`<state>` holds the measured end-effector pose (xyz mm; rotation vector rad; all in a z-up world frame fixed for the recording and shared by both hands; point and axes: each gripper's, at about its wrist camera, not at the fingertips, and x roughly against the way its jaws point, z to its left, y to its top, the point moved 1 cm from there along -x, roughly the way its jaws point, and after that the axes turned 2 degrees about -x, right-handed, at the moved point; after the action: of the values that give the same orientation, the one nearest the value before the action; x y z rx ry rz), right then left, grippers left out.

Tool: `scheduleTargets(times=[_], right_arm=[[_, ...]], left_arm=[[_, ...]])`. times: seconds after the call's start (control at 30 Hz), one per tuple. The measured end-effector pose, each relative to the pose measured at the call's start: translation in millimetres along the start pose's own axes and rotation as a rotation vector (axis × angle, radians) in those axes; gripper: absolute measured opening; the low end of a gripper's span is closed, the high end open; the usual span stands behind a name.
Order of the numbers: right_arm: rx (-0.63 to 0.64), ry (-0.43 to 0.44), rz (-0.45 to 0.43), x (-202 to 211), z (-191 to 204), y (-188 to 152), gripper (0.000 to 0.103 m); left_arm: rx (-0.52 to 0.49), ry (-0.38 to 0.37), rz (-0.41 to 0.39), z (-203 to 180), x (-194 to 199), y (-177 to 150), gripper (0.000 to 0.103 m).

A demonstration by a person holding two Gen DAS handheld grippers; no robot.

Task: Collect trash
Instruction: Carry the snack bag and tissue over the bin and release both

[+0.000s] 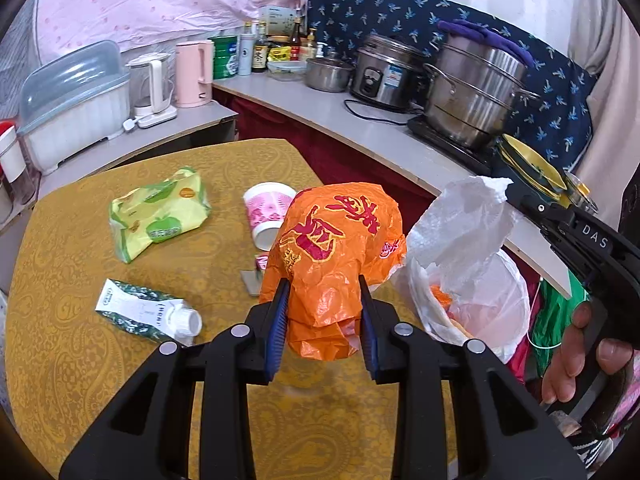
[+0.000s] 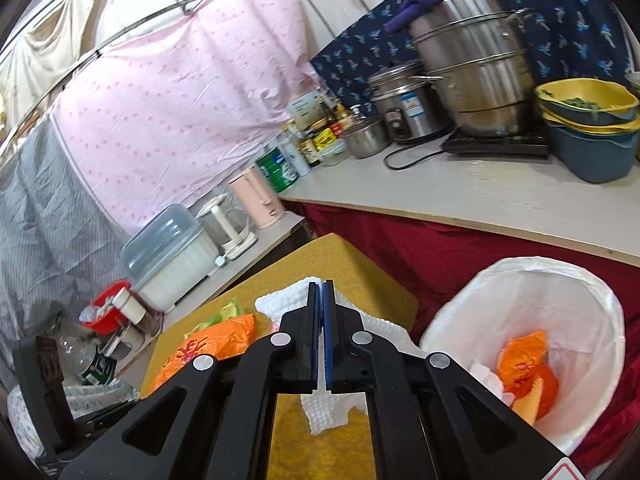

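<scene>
My left gripper (image 1: 324, 284) is shut on a crumpled orange plastic bag (image 1: 336, 240) with red print, held above the yellow table (image 1: 80, 320). My right gripper (image 2: 322, 292) is shut on a white paper towel (image 2: 328, 412), which hangs below and behind its blue pads. In the left wrist view that towel (image 1: 468, 220) dangles from the right gripper (image 1: 516, 194) over the bin. The bin (image 2: 592, 320) has a white liner and stands beside the table, with orange scraps (image 2: 524, 368) inside. A green wrapper (image 1: 160, 212), a pink paper cup (image 1: 266, 212) and a milk carton (image 1: 148, 312) lie on the table.
A grey counter (image 1: 360, 120) runs behind the table with a steel steamer pot (image 1: 476, 92), rice cooker (image 1: 384, 72), bottles and kettles (image 1: 194, 74). Stacked yellow and blue basins (image 2: 588, 128) sit at the counter's right end. A red cloth hangs below the counter.
</scene>
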<state>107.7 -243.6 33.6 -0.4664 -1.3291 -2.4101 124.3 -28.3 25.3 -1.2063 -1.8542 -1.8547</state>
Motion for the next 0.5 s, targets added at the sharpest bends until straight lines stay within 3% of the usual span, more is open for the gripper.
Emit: scheduleTargets(times=[0.5], right_arm=[[-0.138, -0.159, -0.025, 37.0, -109.1, -8.2, 0.002]], left_arm=[[-0.09, -0.061, 0.037, -66.5, -13.8, -8.3, 0.03]])
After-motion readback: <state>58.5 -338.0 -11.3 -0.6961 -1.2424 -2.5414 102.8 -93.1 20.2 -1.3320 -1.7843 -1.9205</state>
